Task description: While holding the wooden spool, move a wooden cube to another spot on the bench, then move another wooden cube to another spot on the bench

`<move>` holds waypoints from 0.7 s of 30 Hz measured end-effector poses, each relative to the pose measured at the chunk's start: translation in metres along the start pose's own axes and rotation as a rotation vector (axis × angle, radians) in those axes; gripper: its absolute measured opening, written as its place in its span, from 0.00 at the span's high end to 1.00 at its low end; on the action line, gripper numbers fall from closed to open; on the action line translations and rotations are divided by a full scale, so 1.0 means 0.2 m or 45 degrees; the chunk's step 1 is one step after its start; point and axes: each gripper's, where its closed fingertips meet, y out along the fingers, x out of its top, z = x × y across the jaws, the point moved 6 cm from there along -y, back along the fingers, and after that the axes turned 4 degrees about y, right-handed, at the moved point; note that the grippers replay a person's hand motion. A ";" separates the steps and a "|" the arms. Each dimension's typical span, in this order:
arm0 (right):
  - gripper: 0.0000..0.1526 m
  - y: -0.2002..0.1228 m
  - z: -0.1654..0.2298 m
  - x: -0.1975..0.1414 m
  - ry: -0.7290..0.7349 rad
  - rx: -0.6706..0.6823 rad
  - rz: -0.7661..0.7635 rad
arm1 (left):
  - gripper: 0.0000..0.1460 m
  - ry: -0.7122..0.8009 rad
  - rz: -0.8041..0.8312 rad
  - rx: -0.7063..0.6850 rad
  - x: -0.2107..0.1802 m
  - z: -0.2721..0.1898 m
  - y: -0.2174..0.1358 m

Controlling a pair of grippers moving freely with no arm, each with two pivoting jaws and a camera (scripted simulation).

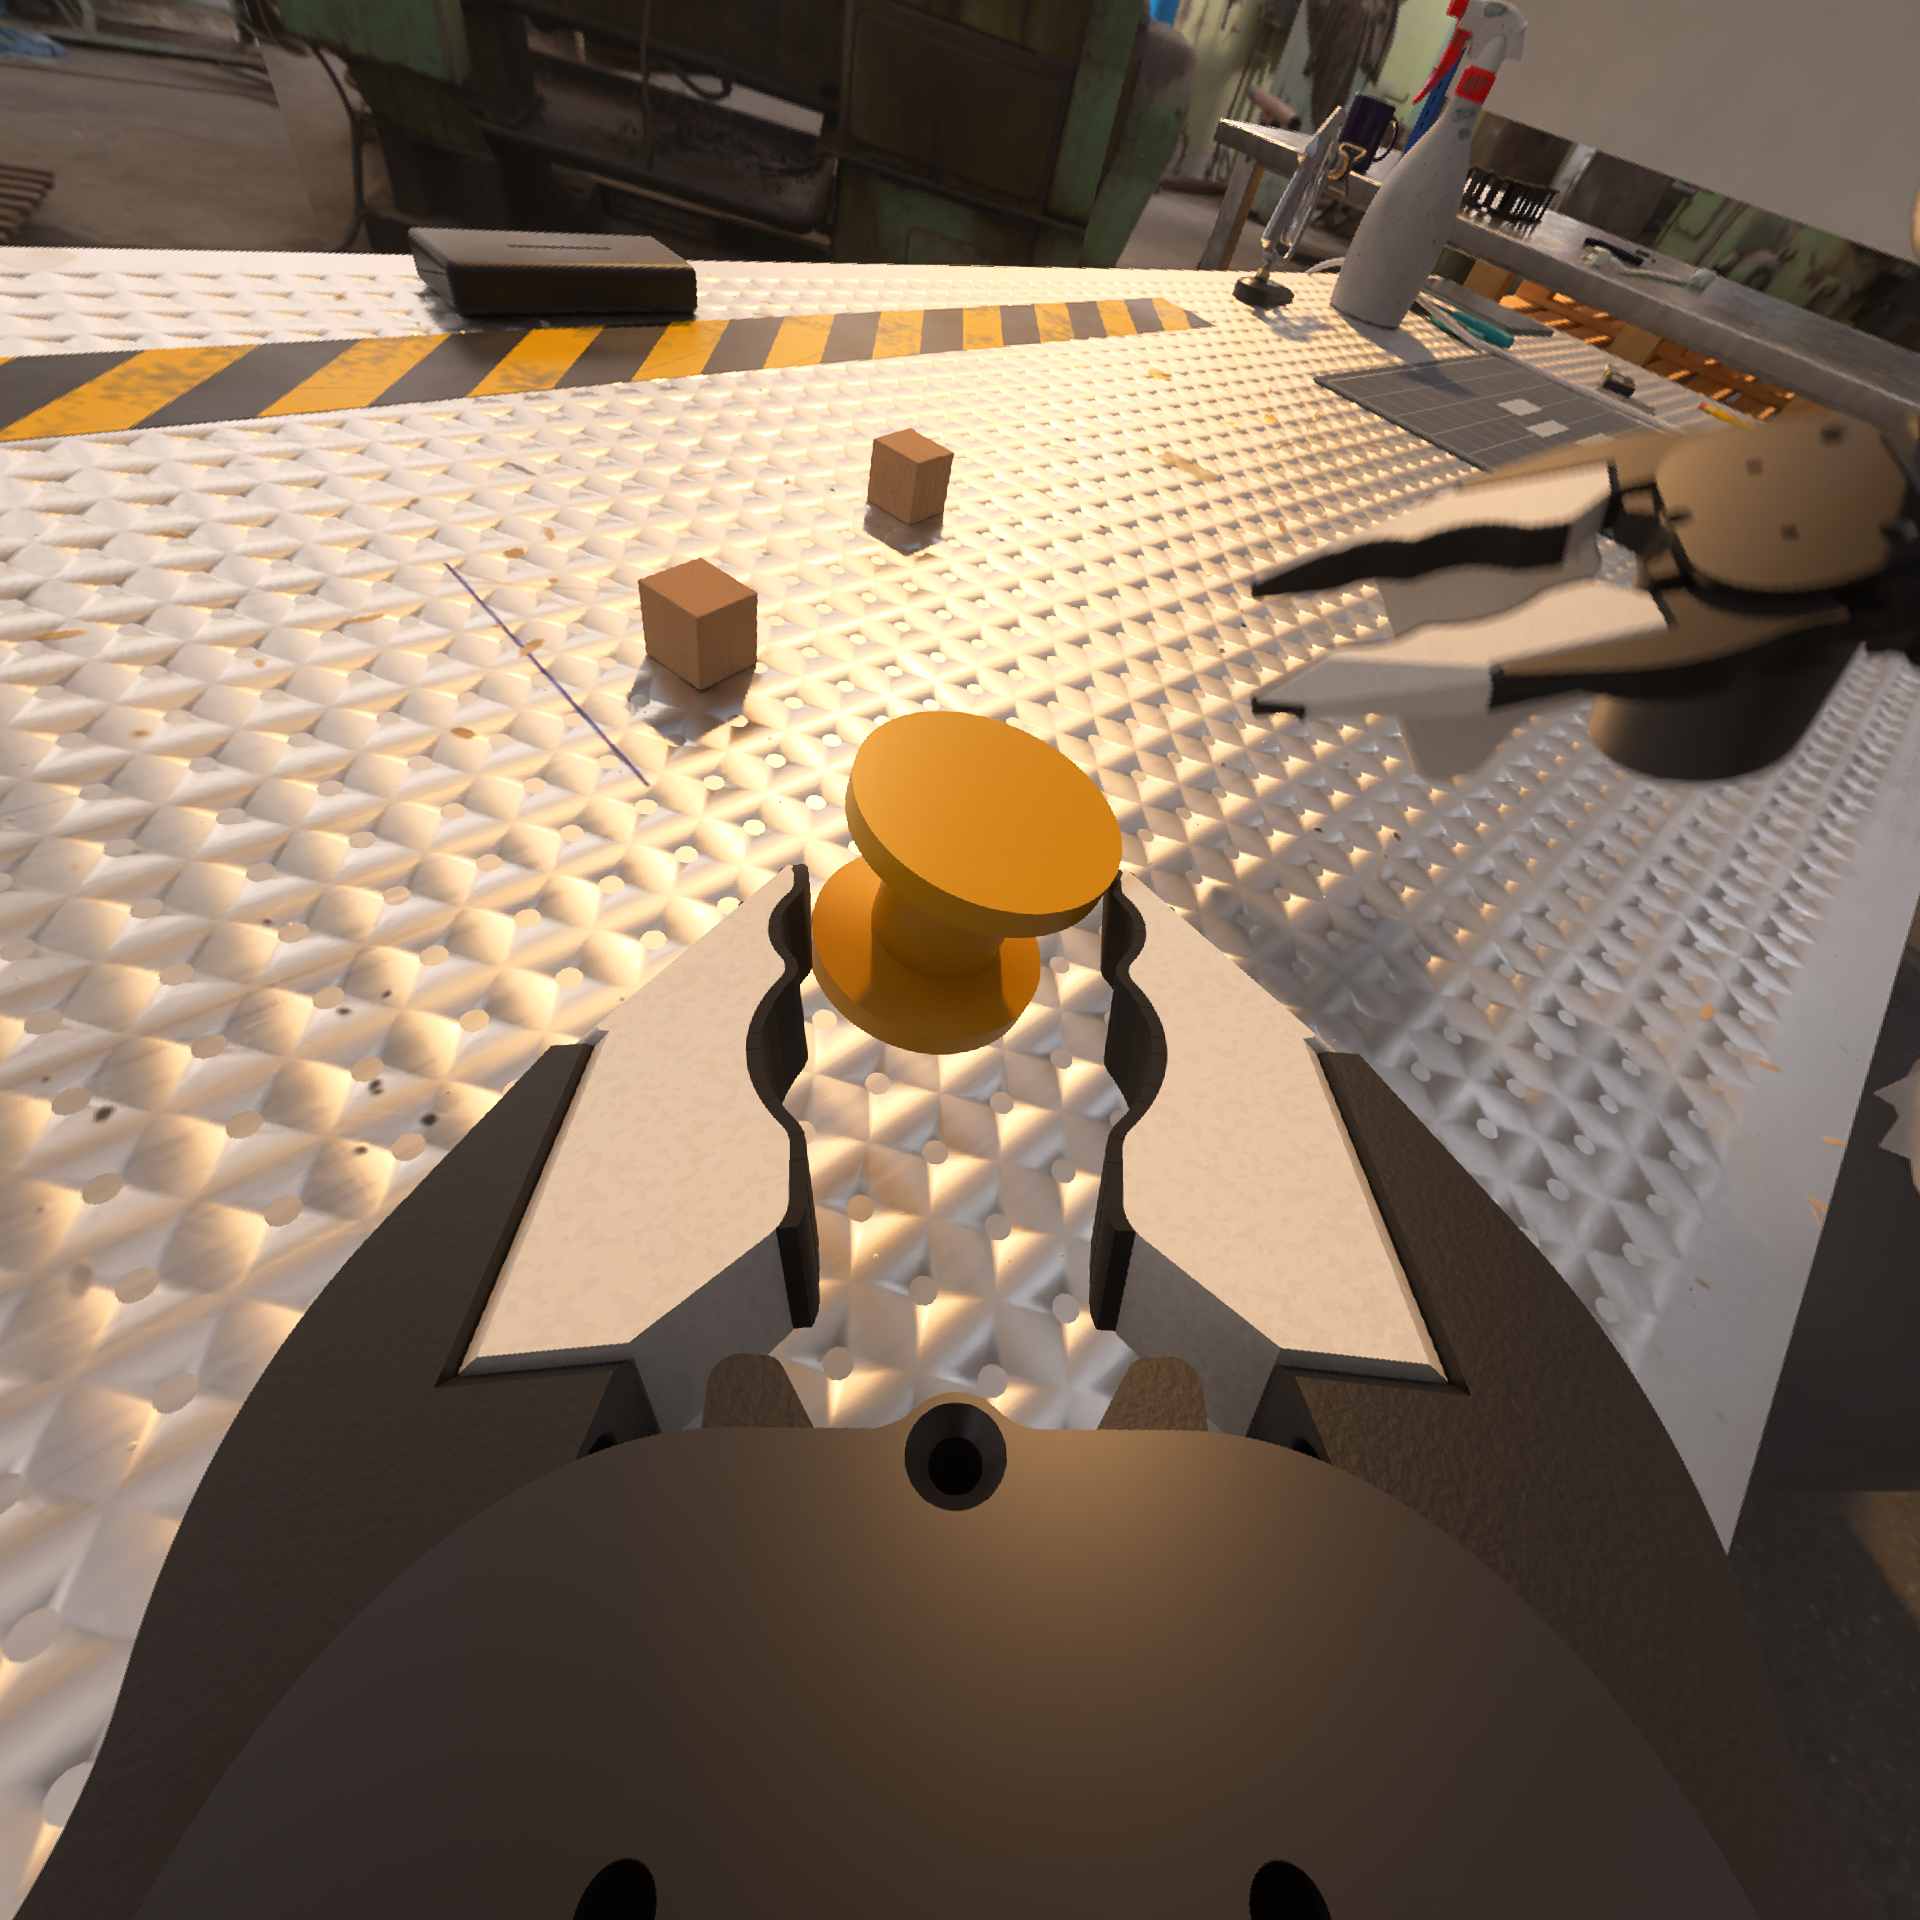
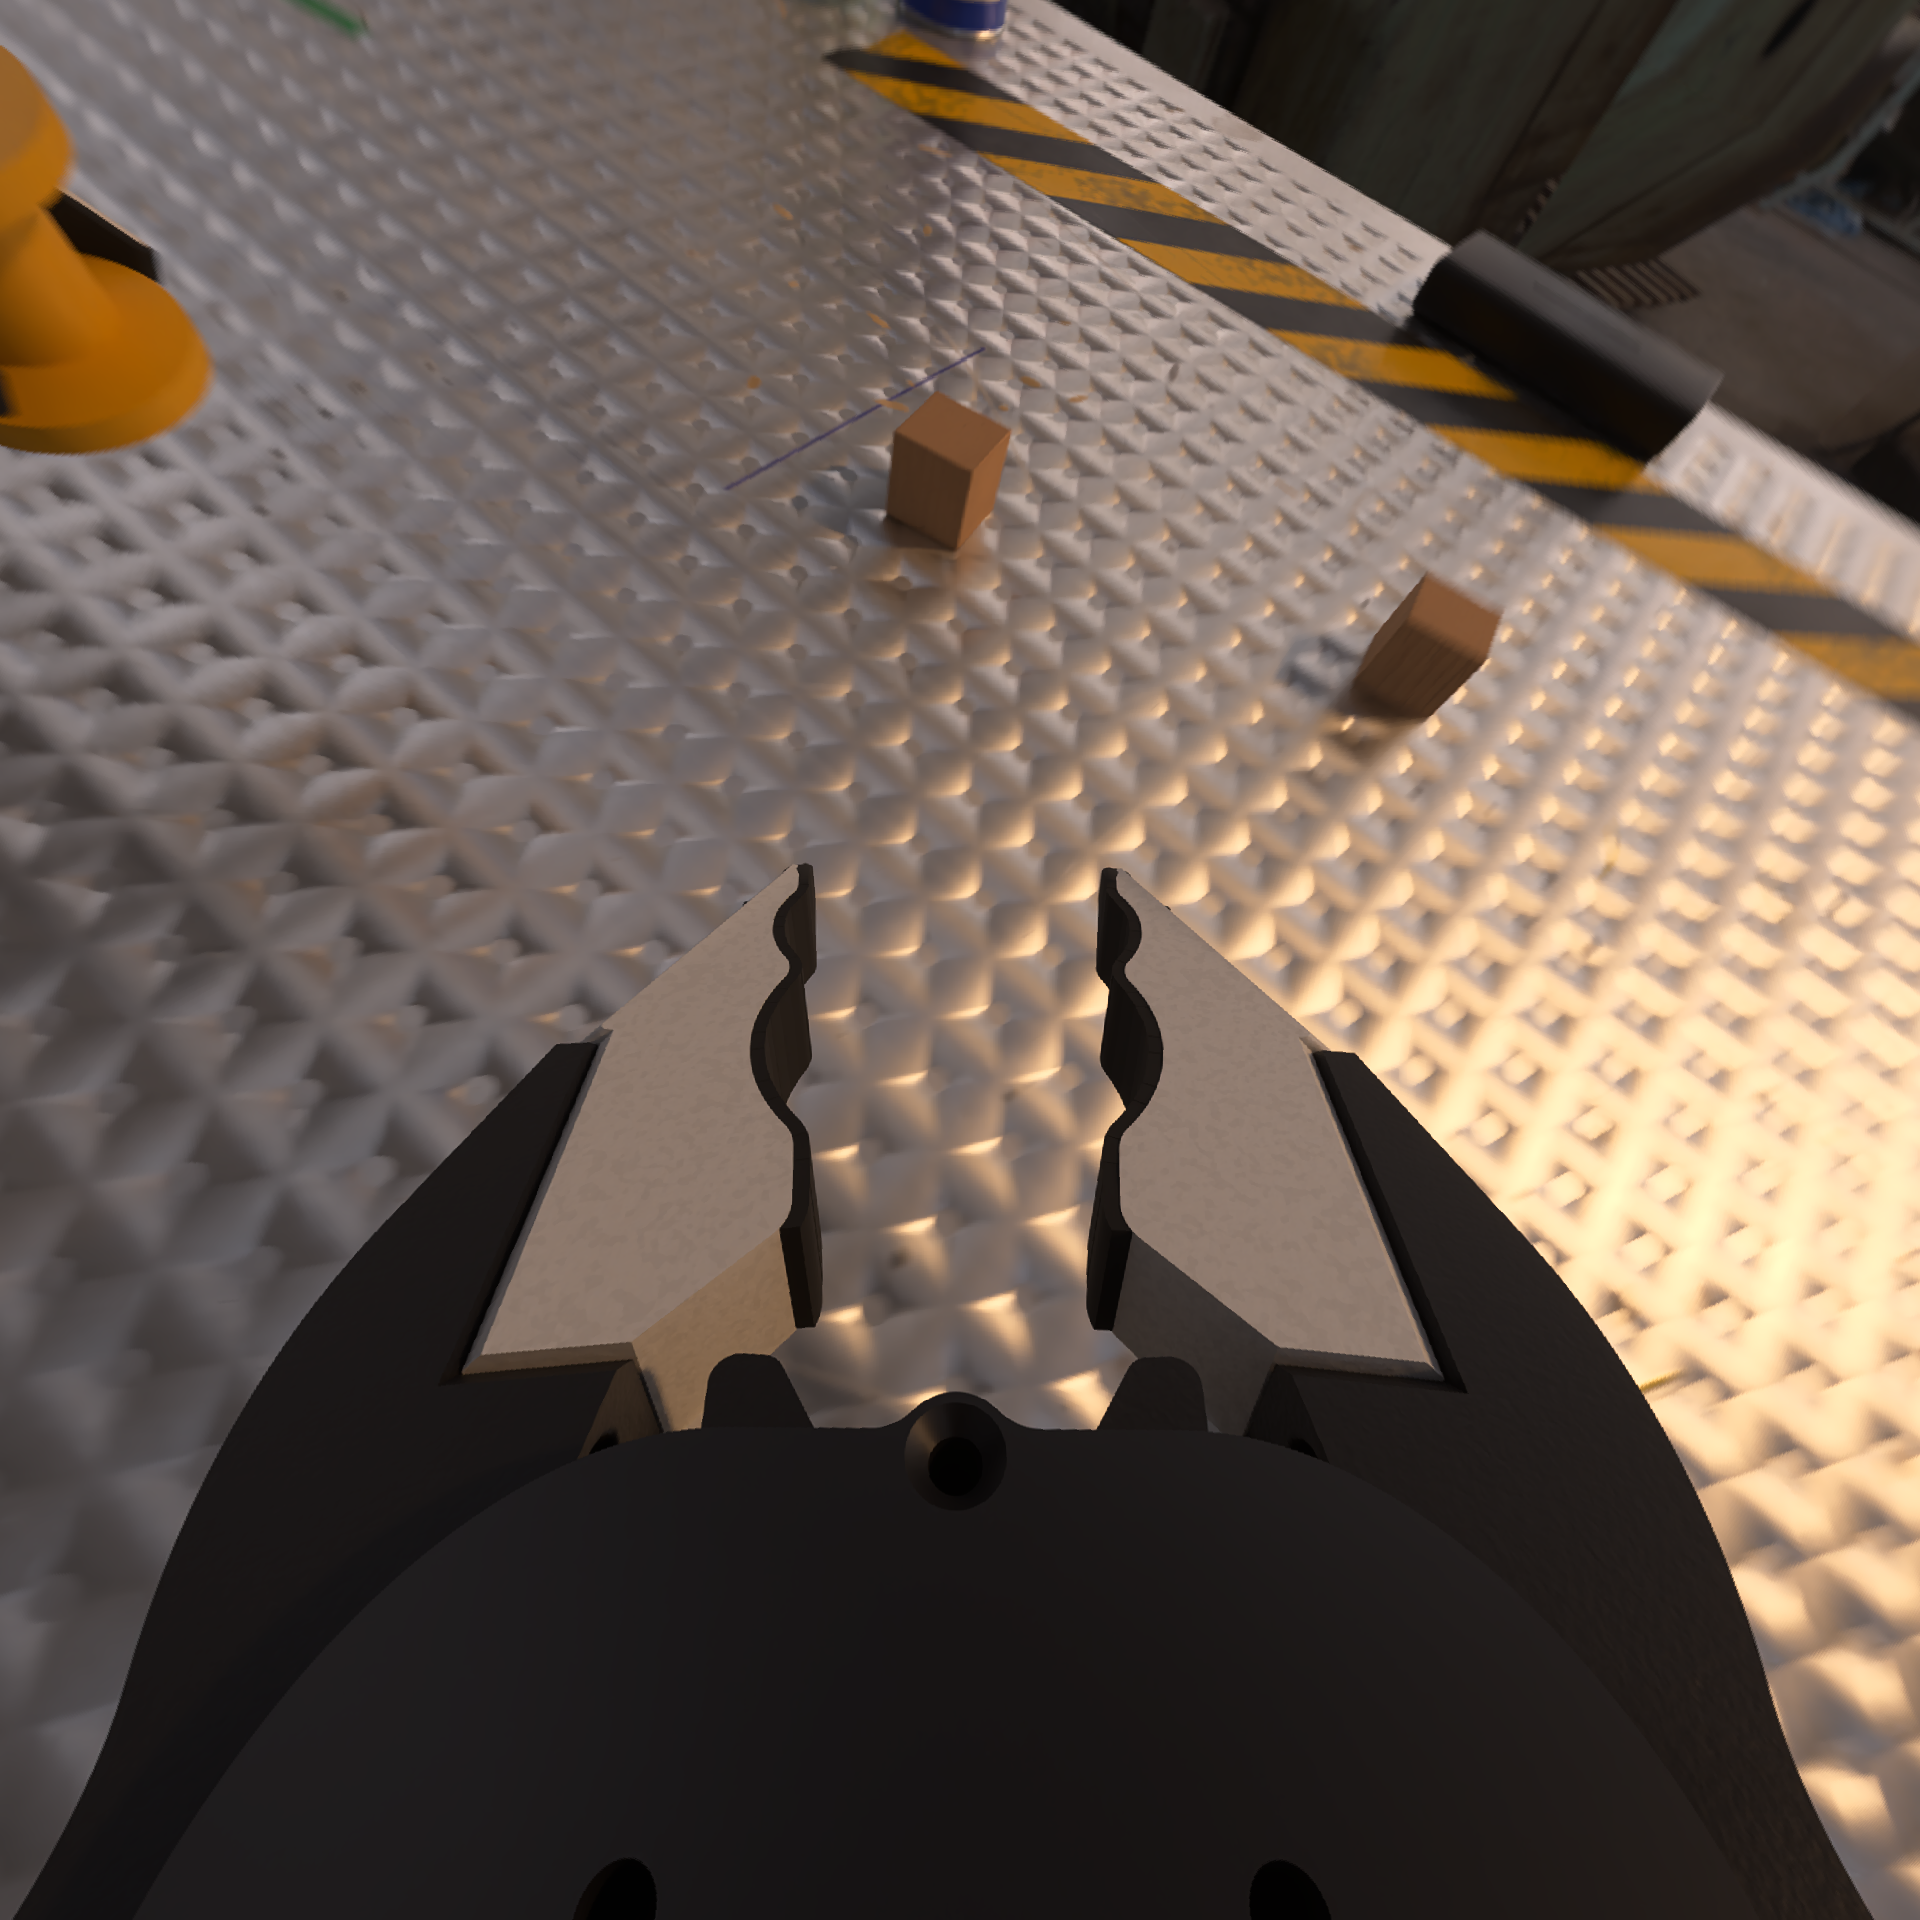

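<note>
My left gripper (image 1: 956, 894) is shut on the orange wooden spool (image 1: 966, 862), which sits tilted between the fingertips above the bench (image 1: 312, 935). The spool also shows at the left edge of the right wrist view (image 2: 73, 312). Two wooden cubes stand on the bench: the nearer cube (image 1: 698, 621) (image 2: 945, 468) and the farther cube (image 1: 910, 475) (image 2: 1429, 644). My right gripper (image 2: 956, 894) is open and empty, above the bench, short of both cubes. It also shows at the right of the left wrist view (image 1: 1262, 644).
A yellow-and-black hazard stripe (image 1: 623, 364) (image 2: 1143, 177) runs along the far side. A black box (image 1: 551, 272) (image 2: 1558, 353) lies on it. A white spray bottle (image 1: 1403, 208), a dark mug (image 1: 1366, 125) and a grey cutting mat (image 1: 1486, 405) stand at the far right.
</note>
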 end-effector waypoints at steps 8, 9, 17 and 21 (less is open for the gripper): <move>0.63 0.37 -0.42 0.40 -0.706 0.248 0.667 | 0.61 0.016 0.005 -0.032 0.00 -0.01 0.02; 0.62 0.43 -0.45 0.40 -0.791 0.297 0.789 | 0.61 0.020 0.006 -0.037 0.00 -0.01 0.02; 0.77 0.69 -0.46 0.23 -1.059 0.370 1.390 | 0.61 0.009 0.009 -0.017 -0.02 0.00 -0.02; 0.80 0.58 -0.44 0.35 -1.070 0.436 1.285 | 0.61 0.015 0.014 -0.004 -0.03 0.00 -0.04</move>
